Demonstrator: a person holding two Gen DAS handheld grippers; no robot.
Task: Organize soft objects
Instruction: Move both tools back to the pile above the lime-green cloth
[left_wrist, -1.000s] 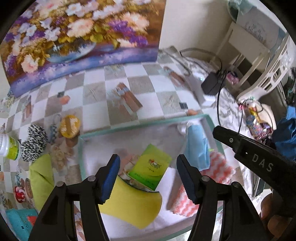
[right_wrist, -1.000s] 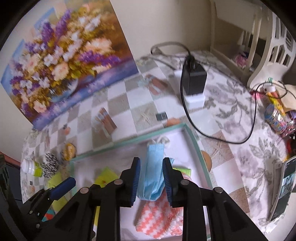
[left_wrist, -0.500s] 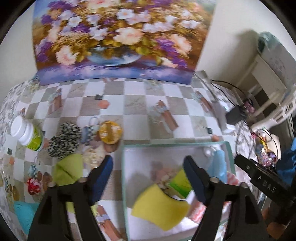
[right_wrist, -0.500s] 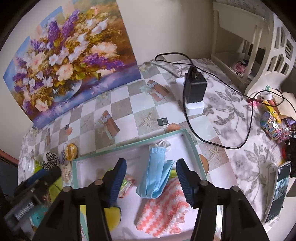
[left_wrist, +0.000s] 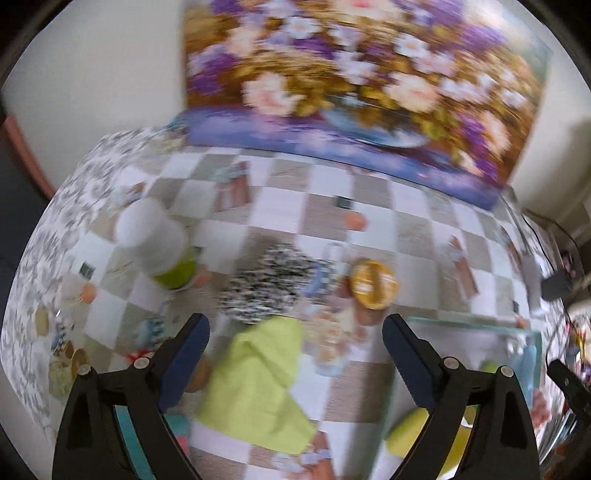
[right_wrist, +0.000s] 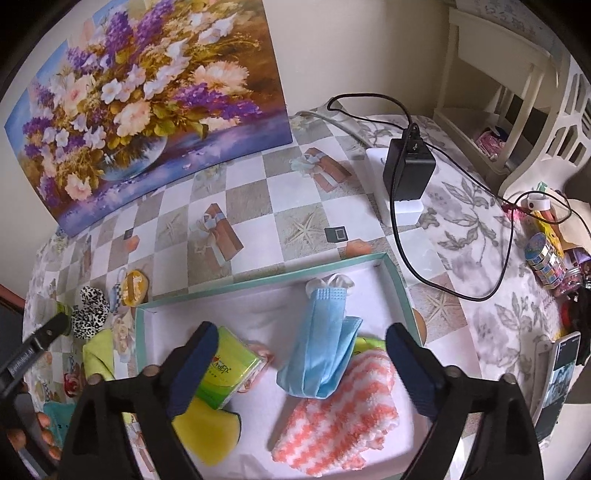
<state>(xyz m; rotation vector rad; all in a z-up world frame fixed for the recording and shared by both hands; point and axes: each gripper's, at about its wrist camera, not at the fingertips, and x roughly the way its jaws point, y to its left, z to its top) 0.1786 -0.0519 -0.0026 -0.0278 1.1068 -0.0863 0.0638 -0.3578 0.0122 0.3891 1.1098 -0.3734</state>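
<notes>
In the right wrist view a teal-rimmed white tray (right_wrist: 258, 280) holds a blue face mask (right_wrist: 321, 354), a coral-and-white cloth (right_wrist: 343, 413), a green tissue pack (right_wrist: 225, 365) and a yellow sponge (right_wrist: 207, 439). My right gripper (right_wrist: 301, 332) hangs above the mask. Its jaws are opening, and the pads stand clear of the mask lying between them. The left wrist view is blurred. There my left gripper (left_wrist: 293, 325) is over a lime-green cloth (left_wrist: 258, 384) on the table left of the tray (left_wrist: 472, 325). Its jaws are opening too, with nothing gripped. A leopard-print scrunchie (left_wrist: 266, 284) lies just beyond.
A white bottle with a green label (left_wrist: 155, 240) and a round orange item (left_wrist: 373, 284) sit near the scrunchie. A flower painting (right_wrist: 147, 92) leans on the wall behind. A black charger (right_wrist: 408, 170) with its cable and a phone (right_wrist: 557, 380) lie right of the tray.
My right gripper has let go of the blue mask and spread wide; the mask now lies in the tray. My left gripper swung left from over the tray to the lime cloth, opening wider.
</notes>
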